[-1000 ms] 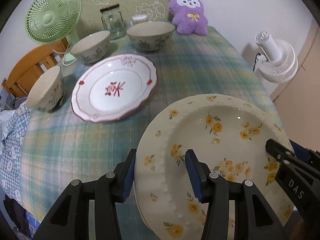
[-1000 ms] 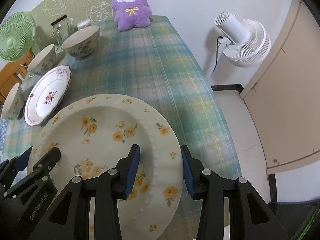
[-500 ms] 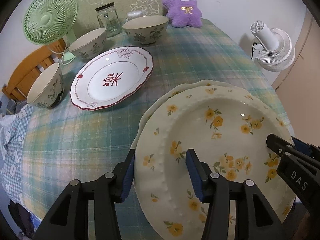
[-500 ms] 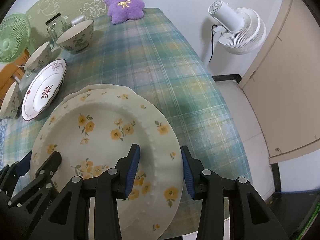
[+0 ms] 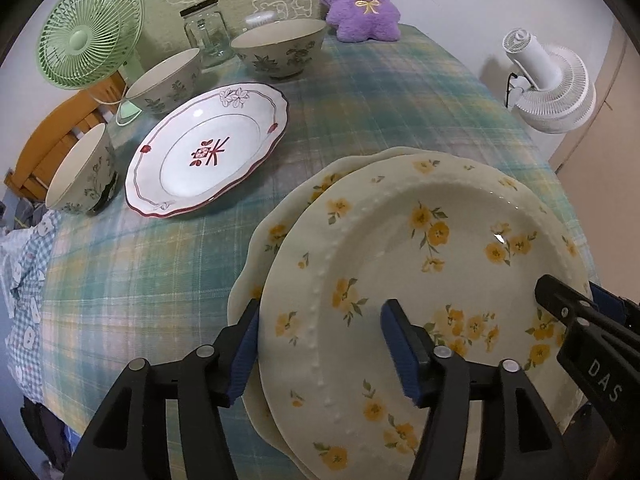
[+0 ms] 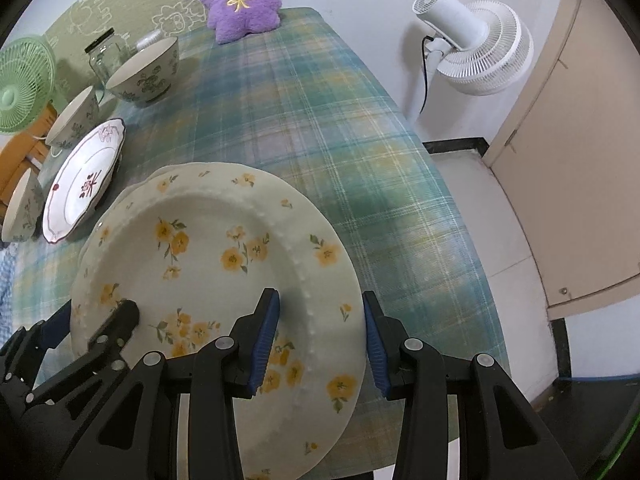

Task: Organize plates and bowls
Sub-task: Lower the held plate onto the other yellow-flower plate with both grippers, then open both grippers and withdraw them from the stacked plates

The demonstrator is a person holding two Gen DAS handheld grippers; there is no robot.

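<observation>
A cream plate with yellow flowers (image 5: 420, 280) (image 6: 208, 264) is held at its two sides. My left gripper (image 5: 320, 344) grips its left rim, and my right gripper (image 6: 320, 332) grips its right rim. It hangs just above a second matching plate (image 5: 280, 224) that lies on the plaid tablecloth (image 6: 320, 128). A white plate with red trim (image 5: 208, 156) lies to the left. Three floral bowls (image 5: 280, 46) (image 5: 166, 80) (image 5: 82, 176) stand around it.
A glass jar (image 5: 206, 32), a green fan (image 5: 90, 32) and a purple plush toy (image 5: 362, 0) stand at the table's far end. A white floor fan (image 6: 476, 52) and a door are to the right, past the table edge.
The flowered plate has risen and shifted right, so the matching plate under it now shows. Both grippers kept their hold.
</observation>
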